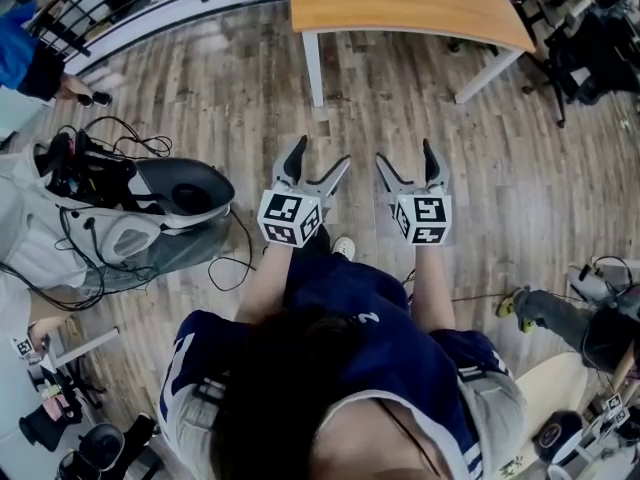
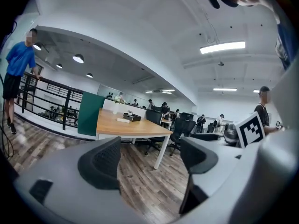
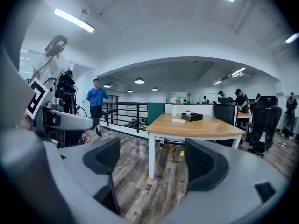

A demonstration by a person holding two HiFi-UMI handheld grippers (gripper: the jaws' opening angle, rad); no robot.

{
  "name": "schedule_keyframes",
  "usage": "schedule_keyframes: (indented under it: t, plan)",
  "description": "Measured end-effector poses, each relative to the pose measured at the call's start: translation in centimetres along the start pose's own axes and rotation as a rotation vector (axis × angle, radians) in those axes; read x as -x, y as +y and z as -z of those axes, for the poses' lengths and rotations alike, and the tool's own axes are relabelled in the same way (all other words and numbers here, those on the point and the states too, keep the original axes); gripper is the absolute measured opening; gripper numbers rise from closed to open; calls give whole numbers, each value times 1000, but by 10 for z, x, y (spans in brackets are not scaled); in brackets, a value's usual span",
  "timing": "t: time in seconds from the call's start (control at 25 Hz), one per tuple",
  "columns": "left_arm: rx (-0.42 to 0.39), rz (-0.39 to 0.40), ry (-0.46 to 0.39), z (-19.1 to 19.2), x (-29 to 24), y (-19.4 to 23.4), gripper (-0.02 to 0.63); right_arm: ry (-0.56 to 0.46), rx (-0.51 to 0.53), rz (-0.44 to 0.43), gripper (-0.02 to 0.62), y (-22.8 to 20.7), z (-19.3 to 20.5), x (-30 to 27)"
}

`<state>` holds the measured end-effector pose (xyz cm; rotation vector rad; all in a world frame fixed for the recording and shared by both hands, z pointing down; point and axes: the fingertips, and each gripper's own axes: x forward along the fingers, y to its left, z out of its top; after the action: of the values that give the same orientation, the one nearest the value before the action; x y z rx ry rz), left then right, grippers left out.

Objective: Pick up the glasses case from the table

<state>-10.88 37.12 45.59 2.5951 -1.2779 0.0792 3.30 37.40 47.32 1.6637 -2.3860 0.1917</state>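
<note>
A wooden table [image 1: 400, 3] on white legs stands ahead across the plank floor. On it lie a small flat white object [image 3: 178, 121], possibly the glasses case, a dark box [image 3: 192, 117] and a white vase [image 3: 174, 110]. The same white object [image 2: 123, 120] and box [image 2: 132, 117] show in the left gripper view. My left gripper [image 1: 320, 156] and right gripper [image 1: 404, 153] are held side by side in front of the person's body, pointing at the table and well short of it. Both stand open with only floor between their pads [image 2: 100, 162] [image 3: 205, 164].
A pile of gear and cables [image 1: 130, 208] lies on the floor at the left. A person in blue [image 3: 96, 104] stands by a black railing [image 2: 46, 101]. Office chairs [image 1: 580, 48] and a green partition [image 2: 88, 113] surround the table. More equipment [image 1: 590, 318] sits at the right.
</note>
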Motion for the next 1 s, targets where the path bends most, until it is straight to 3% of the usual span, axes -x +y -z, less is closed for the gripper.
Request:
schedule_keyframes:
  t: [0.44, 1.0]
  plan:
    - [-20, 87, 46, 8, -62, 22, 394, 63, 0, 23, 393, -21, 10, -49]
    - [-34, 172, 65, -28, -174, 133, 394, 77, -1, 70, 376, -35, -22, -195]
